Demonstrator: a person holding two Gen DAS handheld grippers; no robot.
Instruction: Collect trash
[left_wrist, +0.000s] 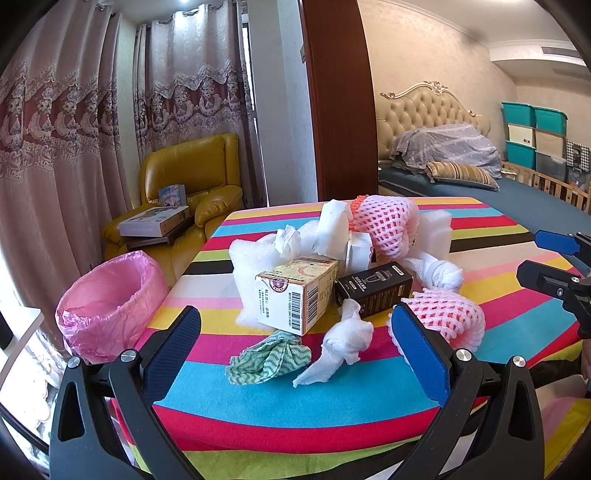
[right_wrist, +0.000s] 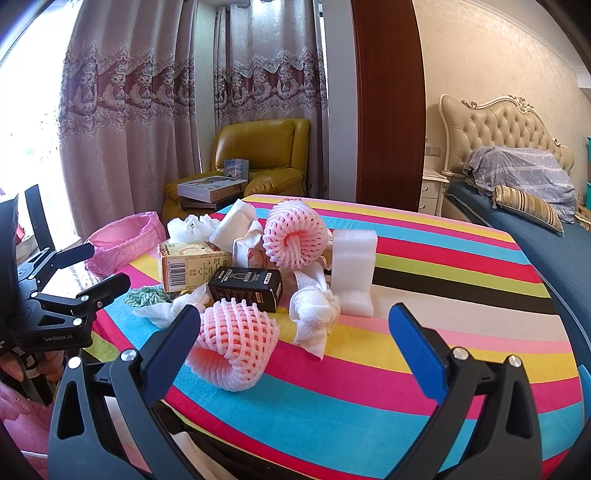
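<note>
You are at the start of the collection step: nothing is gripped, and by the look of it the whole pile is yet to be cleared. The trash lies heaped on the striped table (left_wrist: 332, 402); the pink-lined bin (left_wrist: 110, 306) stands just beside the table's left edge, its mouth open and nothing visible inside.

Left gripper (left_wrist: 295, 350): jaws spread wide and empty, hovering near the table's front edge, aimed level at the pile. Nearest to it lie the green cloth wad (left_wrist: 269, 356) and a crumpled white tissue (left_wrist: 341, 341), both apart from the pads. Behind them stand the beige carton (left_wrist: 295, 295) and the black box (left_wrist: 373, 290).

Right gripper (right_wrist: 295, 350): jaws likewise wide and empty, held low at the front of the table. The near pink foam net (right_wrist: 236, 343) sits just beside its left finger (right_wrist: 168, 350); whether the two touch cannot be told.

Next move, as judged: lower one gripper over a single soft item, close on it, and carry it left to the bin. Take light items first; the foam net compresses readily, so close well in.
</note>
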